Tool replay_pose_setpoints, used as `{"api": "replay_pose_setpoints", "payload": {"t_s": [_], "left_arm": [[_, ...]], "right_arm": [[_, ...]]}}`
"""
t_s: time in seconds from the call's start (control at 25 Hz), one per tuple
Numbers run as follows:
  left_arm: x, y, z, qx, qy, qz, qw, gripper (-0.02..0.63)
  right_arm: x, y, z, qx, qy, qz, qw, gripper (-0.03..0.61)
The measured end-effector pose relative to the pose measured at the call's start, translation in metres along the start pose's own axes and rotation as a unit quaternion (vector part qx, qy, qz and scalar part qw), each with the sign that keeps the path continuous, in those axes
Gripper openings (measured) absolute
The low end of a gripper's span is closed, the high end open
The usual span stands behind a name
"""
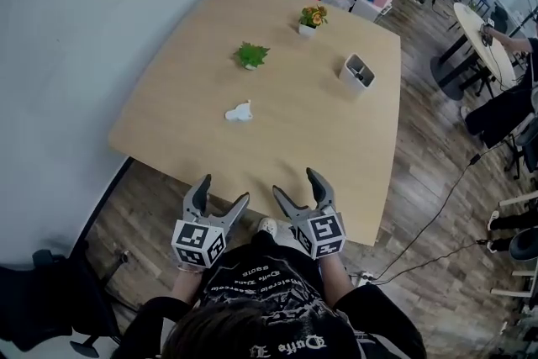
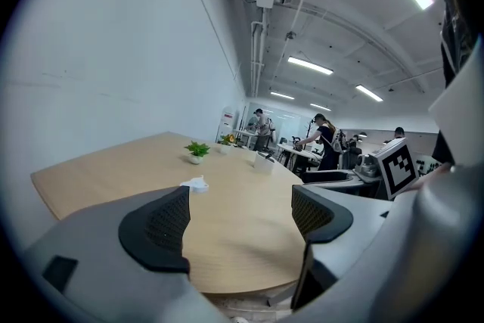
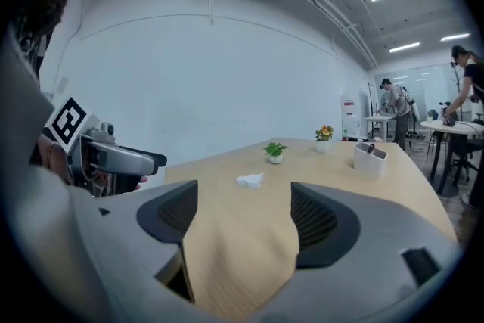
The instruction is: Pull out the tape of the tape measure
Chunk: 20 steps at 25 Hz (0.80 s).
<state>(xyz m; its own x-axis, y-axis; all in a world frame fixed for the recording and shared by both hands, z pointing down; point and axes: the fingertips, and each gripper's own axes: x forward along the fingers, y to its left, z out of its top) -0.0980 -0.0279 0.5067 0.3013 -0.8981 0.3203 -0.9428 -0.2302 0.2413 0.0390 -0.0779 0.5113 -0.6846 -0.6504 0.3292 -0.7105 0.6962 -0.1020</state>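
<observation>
A pale wall [image 1: 76, 55] fills the left of the head view, and the wooden table [image 1: 294, 147] runs from the lower middle to the upper middle of the frame. At lower left of centre, the left gripper [image 1: 225, 189] hangs over the table's near edge with its jaws spread wide. Its own view shows only bare tabletop between the pads.

Up and slightly right of it, near the middle of the frame, the white tape measure [image 1: 239, 113] lies on the table, well apart from both grippers (too small here to make out its tape). Above that stands a small green plant [image 1: 251, 55].

Just right of centre at the bottom, the right gripper [image 1: 294, 182] sits beside the left one, also over the near edge. Its jaws stand wide apart too, with nothing between them.

Further up the table is a pot of yellow flowers [image 1: 313, 17]. Right of it, near the table's right edge, is a white box-shaped holder [image 1: 358, 71]. At the far right, a round table [image 1: 483, 42] stands on the wood floor [image 1: 420, 181].
</observation>
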Motion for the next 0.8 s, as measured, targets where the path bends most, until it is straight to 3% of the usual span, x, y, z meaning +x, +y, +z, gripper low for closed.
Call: {"api": "replay_pose_setpoints", "payload": {"t_s": [0.36, 0.8], "left_arm": [[0.052, -0.008, 0.0, -0.013, 0.008, 0.025, 0.9996, 0.431], [0.067, 0.006, 0.007, -0.021, 0.02, 0.03, 0.9991, 0.431]], "right_arm": [[0.023, -0.03, -0.001, -0.003, 0.014, 0.054, 0.998, 0.393], [0.04, -0.043, 0.002, 0.007, 0.021, 0.058, 0.998, 0.393]]}}
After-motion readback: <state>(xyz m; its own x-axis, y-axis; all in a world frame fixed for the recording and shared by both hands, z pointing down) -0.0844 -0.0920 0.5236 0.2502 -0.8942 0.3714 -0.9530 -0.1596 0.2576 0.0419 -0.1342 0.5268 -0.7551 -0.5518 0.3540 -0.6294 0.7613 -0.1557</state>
